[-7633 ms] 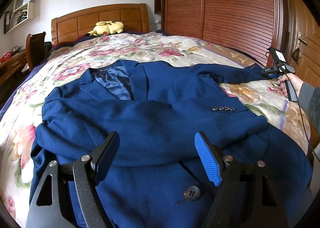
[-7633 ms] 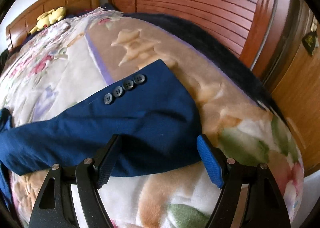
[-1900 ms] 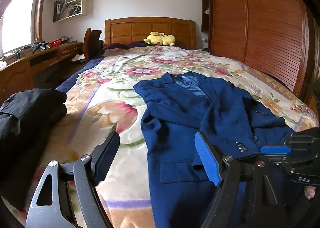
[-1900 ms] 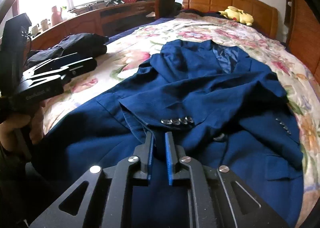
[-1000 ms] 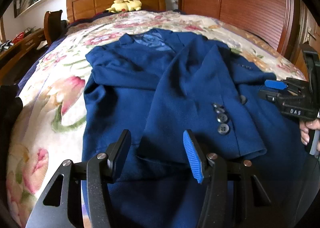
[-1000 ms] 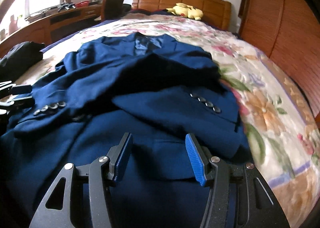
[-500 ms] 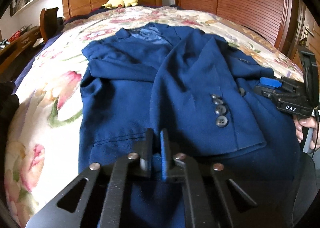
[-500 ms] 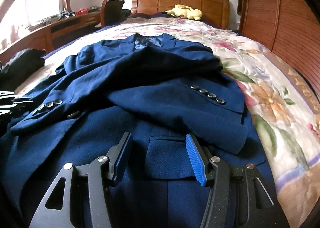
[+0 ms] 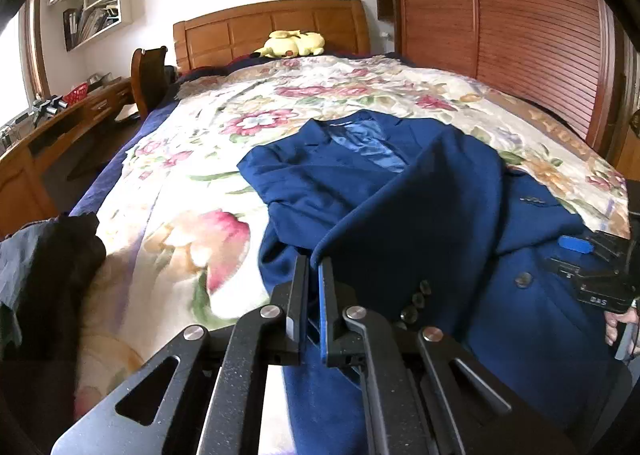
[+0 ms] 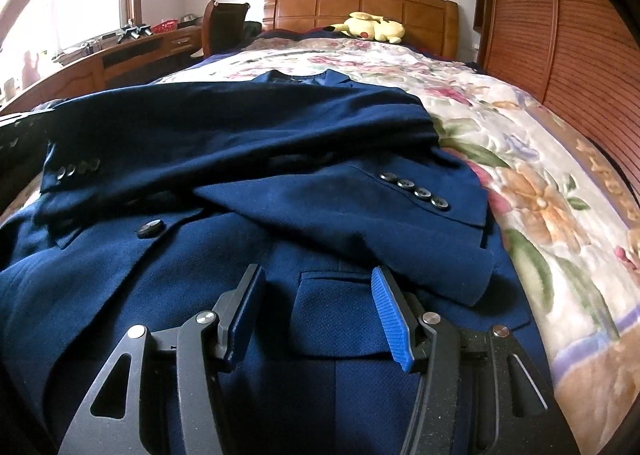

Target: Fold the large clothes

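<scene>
A blue jacket (image 9: 420, 191) lies on the bed (image 9: 192, 175), on a flowered blanket, with its collar toward the wooden headboard (image 9: 272, 31). Both sleeves are crossed over its front, and each cuff shows a row of four buttons.

The left tongs (image 9: 314, 283) are closed, with almost no gap between the two fingers. They pinch the jacket at the edge near its left side, and the cloth there is lifted off the blanket into a raised fold that runs up toward the middle of the jacket. The jaws have just been closing, and the cloth is between them.

The right tongs (image 10: 316, 307) stand about half open, low over the bottom part of the jacket, above a pocket flap (image 10: 340, 319). Nothing is held; the blue pad (image 10: 390, 319) and the black finger are on both sides of the flap, and I cannot tell if they touch the cloth. In the left view these tongs appear at the right edge, with a person's fingers around the handle.

A yellow plush toy (image 10: 370, 27) lies at the headboard. Dark clothes (image 9: 44, 267) are piled at the left edge of the bed. A wooden desk (image 10: 120, 55) and a chair (image 10: 224, 25) stand by the window, and a slatted wardrobe (image 9: 500, 27) is at the right.
</scene>
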The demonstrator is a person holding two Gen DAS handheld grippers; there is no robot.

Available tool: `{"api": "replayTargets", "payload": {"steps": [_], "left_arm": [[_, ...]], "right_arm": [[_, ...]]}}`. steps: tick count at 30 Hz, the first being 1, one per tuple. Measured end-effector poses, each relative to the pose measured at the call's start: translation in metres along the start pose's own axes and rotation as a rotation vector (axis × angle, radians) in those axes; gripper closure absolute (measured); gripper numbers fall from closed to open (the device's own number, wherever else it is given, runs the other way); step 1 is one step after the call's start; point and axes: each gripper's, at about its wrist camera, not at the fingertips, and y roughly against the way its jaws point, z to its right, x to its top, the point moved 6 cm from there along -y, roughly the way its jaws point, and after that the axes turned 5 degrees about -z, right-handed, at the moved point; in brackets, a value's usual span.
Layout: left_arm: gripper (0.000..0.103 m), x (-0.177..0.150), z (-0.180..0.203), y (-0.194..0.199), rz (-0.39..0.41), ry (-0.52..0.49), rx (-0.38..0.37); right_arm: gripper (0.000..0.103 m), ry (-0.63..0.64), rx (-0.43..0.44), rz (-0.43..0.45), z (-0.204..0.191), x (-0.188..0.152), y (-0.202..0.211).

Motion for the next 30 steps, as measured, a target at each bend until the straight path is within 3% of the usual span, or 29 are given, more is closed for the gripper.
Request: {"api": "replayTargets", "payload": {"steps": [6,9,11,13,15,18,19,30], "left_arm": [[0.098,-0.009,-0.002,-0.009,-0.008,-0.012,0.0],[0.092,-0.014,-0.005,-0.005,0.005,0.004,0.012],[0.083,-0.017,-0.006,0.002,0.027,0.005,0.03],[0.065,-0.021,-0.008,0.012,0.058,0.009,0.028],[0.055,-0.024,-0.009,0.019,0.074,0.018,0.012],[0.027,-0.031,-0.008,0.031,0.09,0.026,0.002],[0.024,-0.033,-0.008,0.034,0.099,0.029,-0.002],[0.024,-0.074,0.0,0.065,0.104,0.077,-0.023]], "right_arm": [[0.046,-0.004,0.007,-0.004,0.001,0.001,-0.001],[0.046,-0.004,0.008,-0.005,0.001,0.001,-0.001],[0.046,-0.005,0.011,-0.005,0.001,0.001,-0.001],[0.046,-0.005,0.013,-0.006,0.001,0.001,-0.001],[0.046,-0.005,0.013,-0.006,0.002,0.002,-0.001],[0.046,-0.004,0.011,-0.006,0.002,0.002,-0.002],[0.046,-0.004,0.011,-0.006,0.002,0.002,-0.002],[0.046,0.013,-0.017,0.003,0.0,0.0,0.001]]}}
